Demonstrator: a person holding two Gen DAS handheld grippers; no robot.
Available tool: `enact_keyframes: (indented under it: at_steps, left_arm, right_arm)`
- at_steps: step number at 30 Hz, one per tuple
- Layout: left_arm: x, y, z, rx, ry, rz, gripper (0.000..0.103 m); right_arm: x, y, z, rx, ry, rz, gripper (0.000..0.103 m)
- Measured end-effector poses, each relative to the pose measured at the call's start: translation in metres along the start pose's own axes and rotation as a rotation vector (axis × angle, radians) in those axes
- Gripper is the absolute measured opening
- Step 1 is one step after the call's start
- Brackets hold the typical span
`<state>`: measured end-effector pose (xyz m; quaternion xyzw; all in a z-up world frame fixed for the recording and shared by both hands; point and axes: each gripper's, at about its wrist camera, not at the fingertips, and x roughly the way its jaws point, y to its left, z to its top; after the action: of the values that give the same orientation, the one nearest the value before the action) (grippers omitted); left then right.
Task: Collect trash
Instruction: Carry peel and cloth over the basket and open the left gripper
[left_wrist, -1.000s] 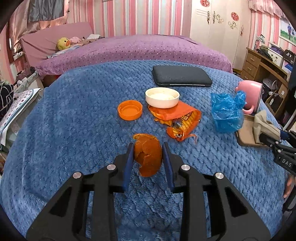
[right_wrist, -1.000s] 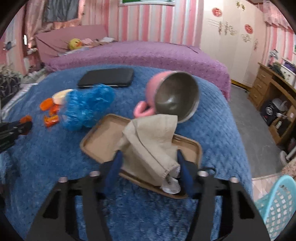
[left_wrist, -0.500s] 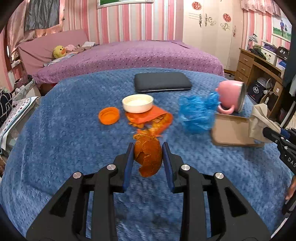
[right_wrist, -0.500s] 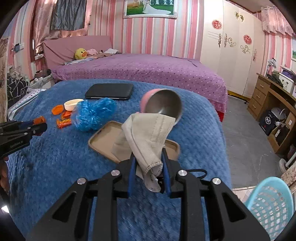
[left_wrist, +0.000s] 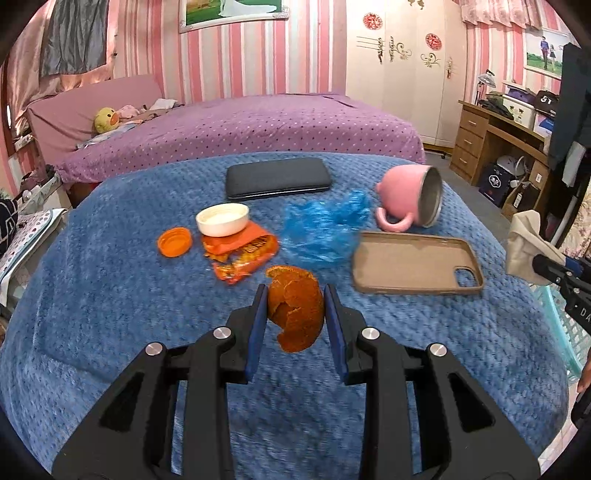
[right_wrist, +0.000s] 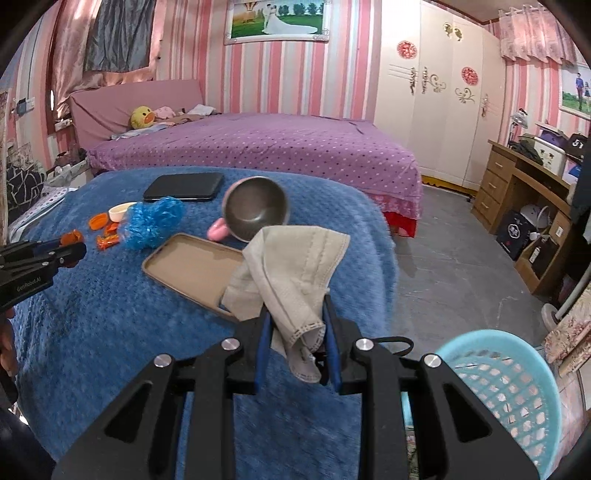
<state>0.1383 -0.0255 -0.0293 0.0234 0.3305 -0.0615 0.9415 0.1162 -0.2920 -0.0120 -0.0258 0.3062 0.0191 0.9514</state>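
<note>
My left gripper (left_wrist: 295, 302) is shut on a piece of orange peel (left_wrist: 295, 312) and holds it above the blue blanket (left_wrist: 92, 295). My right gripper (right_wrist: 295, 321) is shut on a crumpled beige face mask (right_wrist: 291, 266), held above the table's right edge; the mask also shows in the left wrist view (left_wrist: 524, 247). On the blanket lie an orange snack wrapper (left_wrist: 240, 254), an orange cap (left_wrist: 174, 242), a white lid (left_wrist: 222, 219) and a crumpled blue plastic bag (left_wrist: 325, 229). A light blue mesh basket (right_wrist: 506, 391) stands on the floor below right.
A tan phone case (left_wrist: 413, 262), a tipped pink mug (left_wrist: 410, 199) and a black case (left_wrist: 277, 177) lie on the blanket. A purple bed (right_wrist: 258, 147) is behind, a wooden desk (right_wrist: 524, 184) at right.
Both grippers have risen and pulled back. The right one closed on the mask, lifted it off the phone case and moved right toward the basket. The left still holds the peel.
</note>
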Motion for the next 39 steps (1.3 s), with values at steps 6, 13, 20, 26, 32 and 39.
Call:
enact_keyframes:
  at_steps: [6,13,20,26,32,39]
  left_arm:
    - [-0.001,-0.023,-0.003,0.015,0.003,-0.018,0.029]
    - [-0.012,-0.062,-0.002,0.085,-0.035,-0.024,0.029]
    - [-0.015,-0.094,0.001,0.064,-0.040,-0.063,0.029]
    - [-0.011,-0.140,-0.001,0.083,-0.027,-0.094,0.029]
    - [-0.012,-0.187,-0.004,0.088,-0.026,-0.151,0.029]
    - [-0.011,-0.246,-0.015,0.137,-0.014,-0.212,0.029]
  right_arm:
    - [-0.012,-0.027,-0.010,0.004,0.004,-0.040,0.026]
    - [-0.031,-0.063,-0.022,0.035,-0.008,-0.079,0.026]
    - [-0.044,-0.098,-0.034,0.066,-0.012,-0.116,0.026]
    - [-0.057,-0.134,-0.045,0.114,-0.020,-0.151,0.026]
    - [-0.062,-0.169,-0.060,0.149,0.000,-0.208,0.026]
    - [-0.073,-0.205,-0.080,0.200,0.017,-0.268,0.026]
